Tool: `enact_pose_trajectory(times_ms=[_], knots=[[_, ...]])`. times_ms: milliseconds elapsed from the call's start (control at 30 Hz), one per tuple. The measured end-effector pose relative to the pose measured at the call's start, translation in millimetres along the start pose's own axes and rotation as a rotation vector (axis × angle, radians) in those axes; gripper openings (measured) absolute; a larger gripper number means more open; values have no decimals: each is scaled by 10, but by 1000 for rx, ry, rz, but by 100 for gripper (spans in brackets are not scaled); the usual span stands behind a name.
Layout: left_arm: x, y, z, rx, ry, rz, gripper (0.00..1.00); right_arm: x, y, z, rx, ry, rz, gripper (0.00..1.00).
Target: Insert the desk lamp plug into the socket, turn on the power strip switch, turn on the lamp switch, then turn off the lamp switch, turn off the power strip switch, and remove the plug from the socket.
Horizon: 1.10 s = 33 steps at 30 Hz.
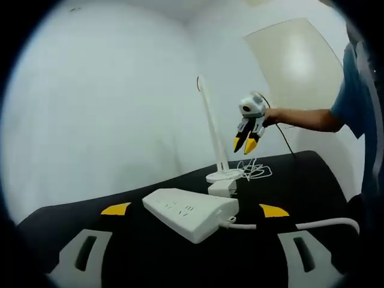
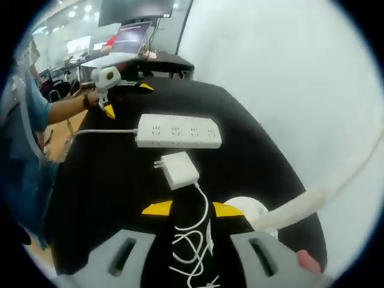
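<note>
Your left claw (image 1: 191, 210) and right claw (image 2: 193, 209) both stand spread, gripping nothing. The plug (image 2: 179, 170) (unplugged, prongs bare) lies on the black tabletop (image 2: 252, 150) between power strip (image 2: 178, 131) and lamp base (image 2: 246, 211).

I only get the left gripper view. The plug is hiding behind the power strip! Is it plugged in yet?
Observer: No. In the right gripper view the plug lies flat on the table, apart from the power strip, with its prongs toward it.
Operator: Where does its wire go?
Observer: The cord runs from the plug into a loose tangle between the right gripper's open jaws.
Operator: What's behind my gripper?
Observer: Past the left gripper, an open laptop sits on another desk.
</note>
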State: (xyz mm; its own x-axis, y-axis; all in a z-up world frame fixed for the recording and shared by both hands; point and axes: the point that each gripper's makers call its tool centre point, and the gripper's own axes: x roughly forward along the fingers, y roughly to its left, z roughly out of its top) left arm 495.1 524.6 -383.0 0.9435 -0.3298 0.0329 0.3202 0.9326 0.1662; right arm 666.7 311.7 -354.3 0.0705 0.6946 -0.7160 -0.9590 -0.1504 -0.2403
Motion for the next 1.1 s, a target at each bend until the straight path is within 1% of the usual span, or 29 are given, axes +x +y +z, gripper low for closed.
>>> enact_pose_trajectory(times_ms=[167, 367, 600, 733, 800, 967, 1100], knots=[[-4, -7, 7, -1, -3, 1, 80, 86, -3, 30, -31, 54, 45, 25], [-6, -14, 3, 2, 0, 3, 79, 196, 92, 11, -64, 132, 112, 25], [-4, -23, 10, 3, -1, 1, 79, 350, 49, -18, -116, 223, 157, 25], [-4, -29, 9, 4, 1, 2, 79, 475, 39, -7, -158, 277, 204, 25], [-6, -29, 13, 1, -2, 3, 79, 558, 37, 22, -167, 297, 223, 24], [-15, -19, 20, -3, -7, 5, 79, 674, 69, 41, -208, 339, 244, 23], [-14, -25, 26, -4, -9, 3, 79, 762, 103, 12, -226, 371, 267, 22]])
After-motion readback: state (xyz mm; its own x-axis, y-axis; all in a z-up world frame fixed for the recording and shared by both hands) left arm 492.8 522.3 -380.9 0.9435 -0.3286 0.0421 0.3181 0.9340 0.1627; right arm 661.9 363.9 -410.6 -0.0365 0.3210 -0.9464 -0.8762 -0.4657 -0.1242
